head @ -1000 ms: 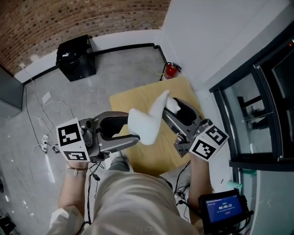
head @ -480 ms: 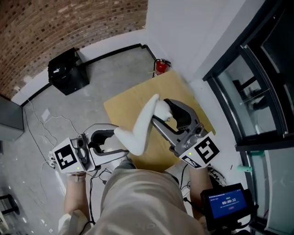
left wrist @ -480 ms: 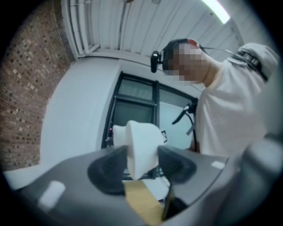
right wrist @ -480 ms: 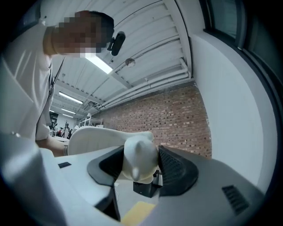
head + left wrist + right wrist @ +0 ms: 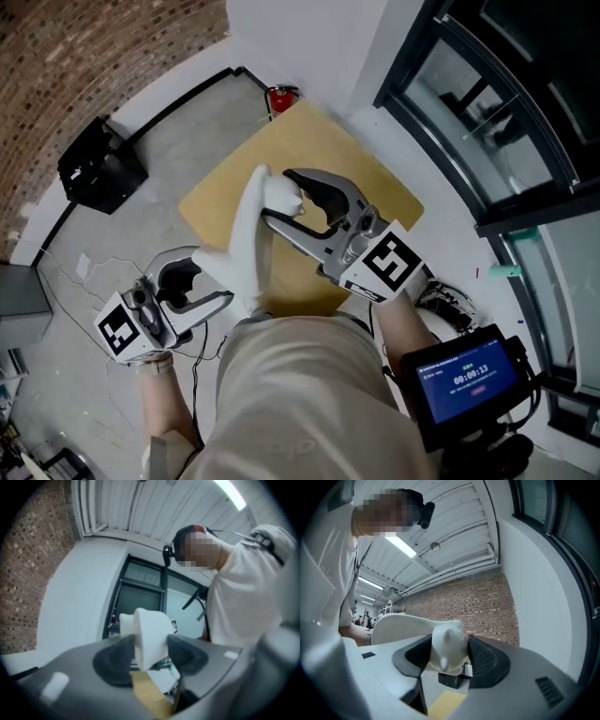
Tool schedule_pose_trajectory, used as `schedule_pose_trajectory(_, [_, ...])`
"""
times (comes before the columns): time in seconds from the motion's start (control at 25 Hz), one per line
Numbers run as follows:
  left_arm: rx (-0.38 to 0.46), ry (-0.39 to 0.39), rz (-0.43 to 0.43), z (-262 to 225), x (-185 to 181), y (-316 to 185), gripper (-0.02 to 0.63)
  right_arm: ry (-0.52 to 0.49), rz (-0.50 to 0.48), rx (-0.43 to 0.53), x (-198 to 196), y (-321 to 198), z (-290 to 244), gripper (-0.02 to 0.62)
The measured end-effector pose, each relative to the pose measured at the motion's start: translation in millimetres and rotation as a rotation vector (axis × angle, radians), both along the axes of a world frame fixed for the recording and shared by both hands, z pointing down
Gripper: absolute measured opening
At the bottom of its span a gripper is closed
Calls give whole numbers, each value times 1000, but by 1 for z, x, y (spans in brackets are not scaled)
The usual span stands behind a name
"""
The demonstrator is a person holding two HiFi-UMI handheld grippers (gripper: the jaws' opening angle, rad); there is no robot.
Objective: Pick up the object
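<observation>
A long white curved object (image 5: 247,246) hangs in the air above the tan board (image 5: 366,178), held at both ends. My left gripper (image 5: 220,284) is shut on its broad lower end (image 5: 149,639), which sits squeezed between the dark pads (image 5: 112,660). My right gripper (image 5: 283,199) is shut on its narrow upper end (image 5: 448,649), with a pad (image 5: 482,660) pressing on each side. In the right gripper view the object's body (image 5: 401,625) stretches off to the left.
The tan board lies on the grey floor beside a white wall. A red fire extinguisher (image 5: 281,95) stands at the wall's foot, and a black box (image 5: 92,173) sits at the left. Cables (image 5: 103,267) trail over the floor. A timer screen (image 5: 469,375) sits by my right arm.
Both grippers have rolled with the white object still held, so it now stands steeper, nearly upright in the head view. The left gripper has dropped toward the lower left; the head camera has turned.
</observation>
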State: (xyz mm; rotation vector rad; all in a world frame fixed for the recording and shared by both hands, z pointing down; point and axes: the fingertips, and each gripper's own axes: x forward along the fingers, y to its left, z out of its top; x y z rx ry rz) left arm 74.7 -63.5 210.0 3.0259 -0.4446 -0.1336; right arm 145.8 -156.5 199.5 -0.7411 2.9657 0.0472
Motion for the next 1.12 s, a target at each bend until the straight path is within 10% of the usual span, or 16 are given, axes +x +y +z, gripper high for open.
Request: schedule_pose_trajectory(1.12, [-4, 17, 8, -2, 0, -1, 218, -11, 5, 6, 1, 0, -2, 241])
